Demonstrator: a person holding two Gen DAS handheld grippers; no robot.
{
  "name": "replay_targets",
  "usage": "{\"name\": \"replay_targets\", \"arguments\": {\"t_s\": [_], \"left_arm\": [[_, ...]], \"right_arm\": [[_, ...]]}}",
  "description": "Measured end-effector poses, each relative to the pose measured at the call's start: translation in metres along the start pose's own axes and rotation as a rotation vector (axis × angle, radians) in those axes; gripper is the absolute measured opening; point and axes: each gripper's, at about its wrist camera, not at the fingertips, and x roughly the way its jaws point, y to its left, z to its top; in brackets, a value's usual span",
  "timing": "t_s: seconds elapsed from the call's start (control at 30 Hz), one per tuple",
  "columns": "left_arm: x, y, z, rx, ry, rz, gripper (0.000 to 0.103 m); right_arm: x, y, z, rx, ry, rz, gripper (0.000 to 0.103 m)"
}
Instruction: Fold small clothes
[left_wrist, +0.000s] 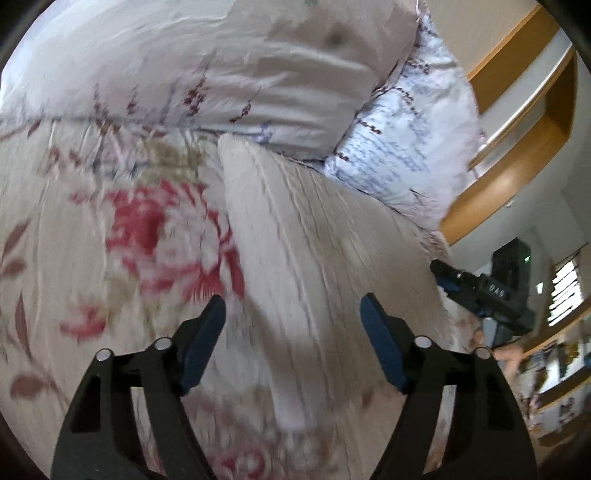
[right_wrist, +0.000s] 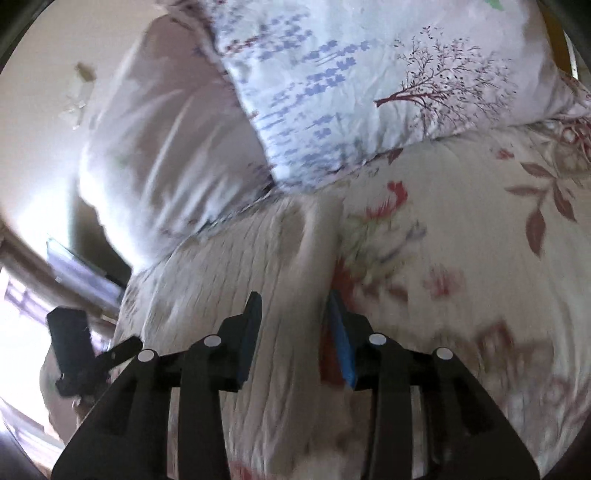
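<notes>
Our left tongs (left_wrist: 293, 314) are spread wide, nothing gripped; right tongs (right_wrist: 293, 314) partly apart, empty too. Both hover over the ribbed whitish garment (left_wrist: 314, 229), lying flat on the floral bed (left_wrist: 74, 258) w/ pillows (left_wrist: 406, 147) behind.

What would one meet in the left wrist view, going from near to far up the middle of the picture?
The left tool, open with nothing between its fingers → the pale ribbed garment lying on the floral bed cover → the white pillow with twig print at the head of the bed.
</notes>
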Motion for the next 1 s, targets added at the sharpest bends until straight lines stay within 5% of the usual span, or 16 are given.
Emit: {"name": "replay_targets", "arguments": {"t_s": [0.1,0.17,0.23,0.37,0.57,0.7,1.0], "left_arm": [[-0.003,-0.002,-0.015,-0.003,0.016,-0.018,0.064],[0.001,-0.006,-0.025,0.016,0.037,-0.013,0.052],[0.012,-0.008,-0.032,0.026,0.056,0.036,0.035],[0.017,-0.011,-0.038,0.044,0.037,0.096,0.032],[0.0,-0.044,-0.051,0.214,-0.111,0.286,0.067],[-0.015,-0.08,-0.065,0.352,-0.227,0.259,0.083],[0.029,-0.102,-0.063,0.359,-0.102,0.193,0.086]], "right_arm": [[-0.004,-0.001,-0.019,-0.004,0.025,0.036,0.035],[-0.004,-0.002,-0.027,-0.023,0.018,-0.004,0.019],[-0.006,-0.006,-0.033,-0.005,0.008,-0.025,0.016],[-0.005,-0.004,-0.042,0.019,-0.01,-0.085,0.016],[-0.027,0.033,-0.052,-0.142,-0.131,-0.201,0.026],[-0.041,0.061,-0.068,-0.244,-0.193,-0.154,0.043],[-0.016,0.078,-0.084,-0.343,-0.114,-0.239,0.043]]}}
